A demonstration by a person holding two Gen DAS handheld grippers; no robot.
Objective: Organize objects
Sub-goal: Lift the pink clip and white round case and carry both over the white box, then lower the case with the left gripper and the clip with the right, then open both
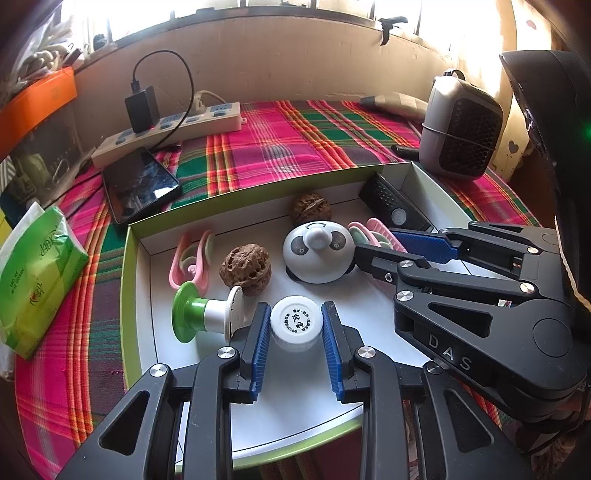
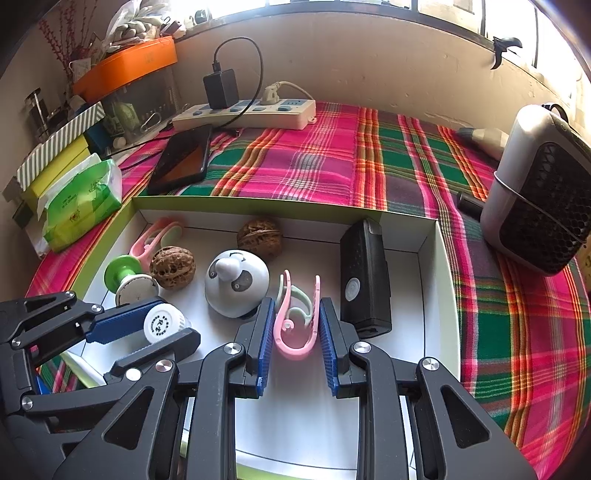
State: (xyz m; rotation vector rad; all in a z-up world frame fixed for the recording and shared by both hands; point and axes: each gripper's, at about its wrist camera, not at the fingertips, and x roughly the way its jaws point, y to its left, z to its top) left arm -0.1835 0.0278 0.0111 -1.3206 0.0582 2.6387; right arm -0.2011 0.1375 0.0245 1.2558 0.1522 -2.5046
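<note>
inside the white tray point(image 1: 144, 280) on the plaid cloth point(image 1: 295, 140), the left gripper point(image 1: 294, 325) has its fingers clamped on a white bottle cap point(image 1: 294, 322), while the right gripper point(image 2: 296, 326) has its fingers pinched on a pink clip point(image 2: 297, 325) beside the panda toy point(image 2: 236, 282)

Daylight floods in from the windows point(image 1: 258, 3) along the top, blown out to white glare; the plaid cloth point(image 2: 332, 162) and white tray floor point(image 1: 362, 299) are bright and sharp; fisheye bending curves the edges, with dark vignetted corners; shadows are soft and short.
</note>
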